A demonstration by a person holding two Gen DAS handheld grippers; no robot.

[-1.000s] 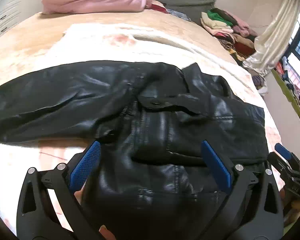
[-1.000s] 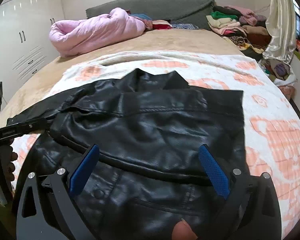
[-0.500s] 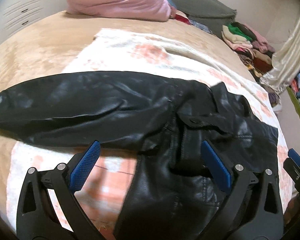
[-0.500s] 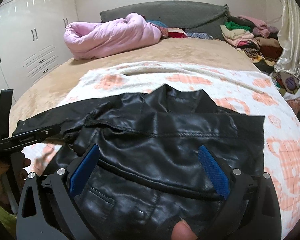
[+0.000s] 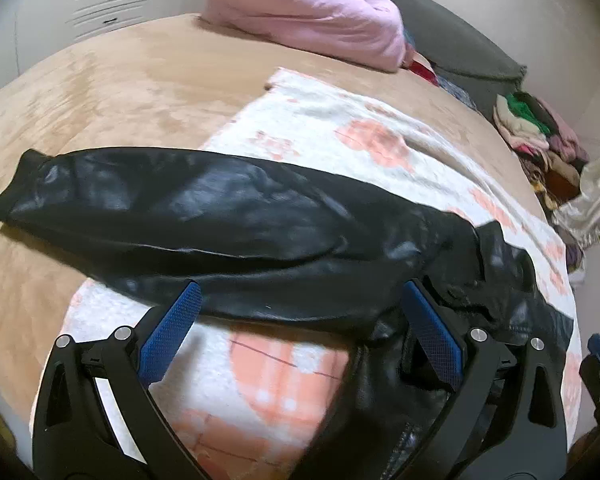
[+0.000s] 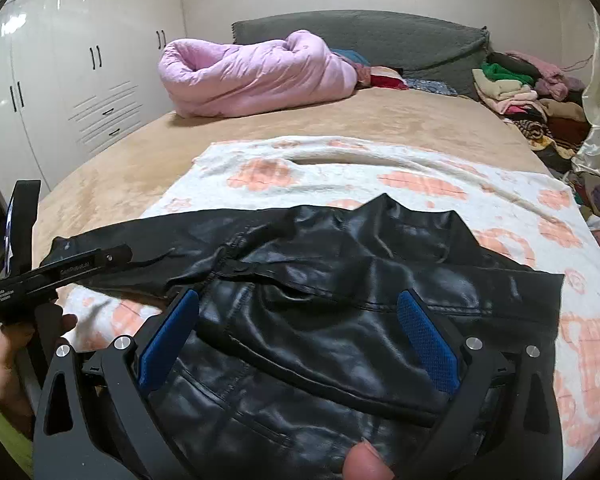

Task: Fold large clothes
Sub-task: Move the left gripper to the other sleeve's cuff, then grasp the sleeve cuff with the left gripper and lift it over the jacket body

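A black leather jacket [image 6: 340, 300] lies on a white and orange blanket [image 6: 420, 184] on the bed. Its left sleeve [image 5: 172, 208] stretches out to the left onto the tan bedcover. My left gripper [image 5: 300, 320] is open and empty, hovering near the sleeve where it meets the body. It shows from the side in the right wrist view [image 6: 60, 272]. My right gripper [image 6: 298, 324] is open and empty above the jacket's body. The jacket's right sleeve is not visible.
A rolled pink duvet [image 6: 252, 76] lies at the head of the bed by a grey headboard [image 6: 380, 36]. Piled clothes [image 6: 520, 88] sit at the far right. White wardrobes [image 6: 60, 92] stand to the left. The tan bedcover [image 5: 100, 92] surrounds the blanket.
My left gripper has swung left from over the jacket's body toward the outstretched sleeve. My right gripper has drawn back slightly. Both stayed open.
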